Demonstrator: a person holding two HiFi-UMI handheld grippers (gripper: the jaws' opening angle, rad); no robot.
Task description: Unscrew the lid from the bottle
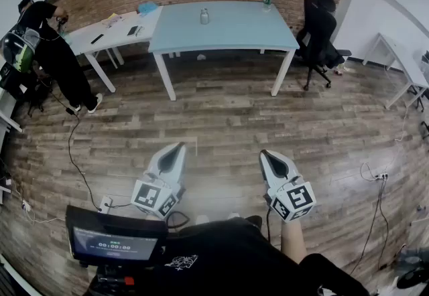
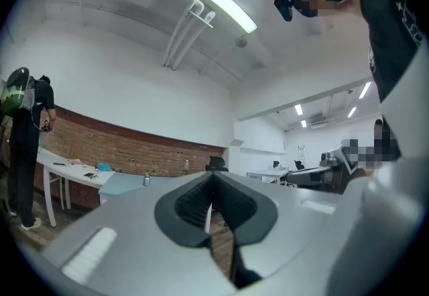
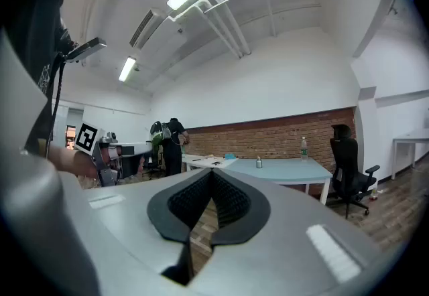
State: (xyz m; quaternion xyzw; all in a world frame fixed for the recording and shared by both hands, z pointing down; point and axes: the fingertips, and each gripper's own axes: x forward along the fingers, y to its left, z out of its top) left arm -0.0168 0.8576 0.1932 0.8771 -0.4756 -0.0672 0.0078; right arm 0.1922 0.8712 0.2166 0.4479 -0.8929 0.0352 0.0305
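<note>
Pre-approach step: L hand-held gripper & R hand-held gripper both clenched, empty, level above floor, well apart from bottle standing mid-bench; next move likely calls for walking up, unclenching both, gripping body + lid.

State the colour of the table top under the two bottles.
The table top is light blue, clearest in the head view.

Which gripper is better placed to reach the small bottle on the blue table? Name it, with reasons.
Left, narrowly. The left gripper and right gripper are shut, empty and far from the blue table; the small bottle stands nearer the left gripper's line.
</note>
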